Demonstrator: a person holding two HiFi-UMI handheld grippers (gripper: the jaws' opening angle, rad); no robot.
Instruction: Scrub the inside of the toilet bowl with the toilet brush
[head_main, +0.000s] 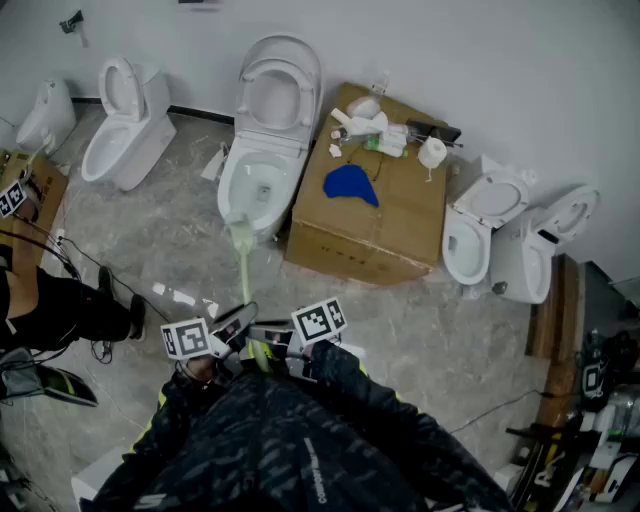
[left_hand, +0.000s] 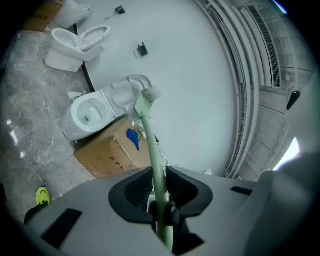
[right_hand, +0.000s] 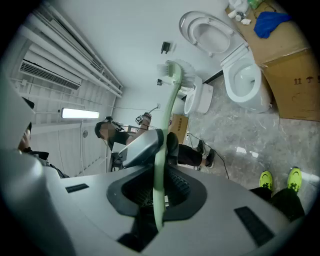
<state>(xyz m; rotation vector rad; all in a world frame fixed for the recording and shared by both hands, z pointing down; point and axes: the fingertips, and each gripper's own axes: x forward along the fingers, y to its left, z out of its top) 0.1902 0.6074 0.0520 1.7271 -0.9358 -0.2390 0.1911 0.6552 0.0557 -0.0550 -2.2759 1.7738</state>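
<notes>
two claws share one tool: the left claw (left_hand: 159, 187) and the right claw (right_hand: 159, 186), low in the centre of the head view, are each closed tight on the thin stem of the toilet brush (head_main: 243, 265), one close behind the other. the double grip looks chosen for control, since a long, slim rod would likely twist in a single pinch. in each gripper view, ribbed black pads press the pale green, smooth stem from both sides. the stem runs up the frame to a pale bristled head at the near rim of the toilet bowl (head_main: 262, 180), mid-frame. i judge the head to be in front of the bowl and not yet down inside it, so scrubbing has not begun. the bowl is glossy white ceramic and oval, its lid (head_main: 282, 85) tipped back toward the wall to leave the opening free. the floor (head_main: 170, 235) is grey marbled stone. right of the bowl stands a matte cardboard box (head_main: 385, 235) bearing a crumpled blue cloth (head_main: 350, 186). another white toilet (head_main: 125, 130) sits at upper left.
</notes>
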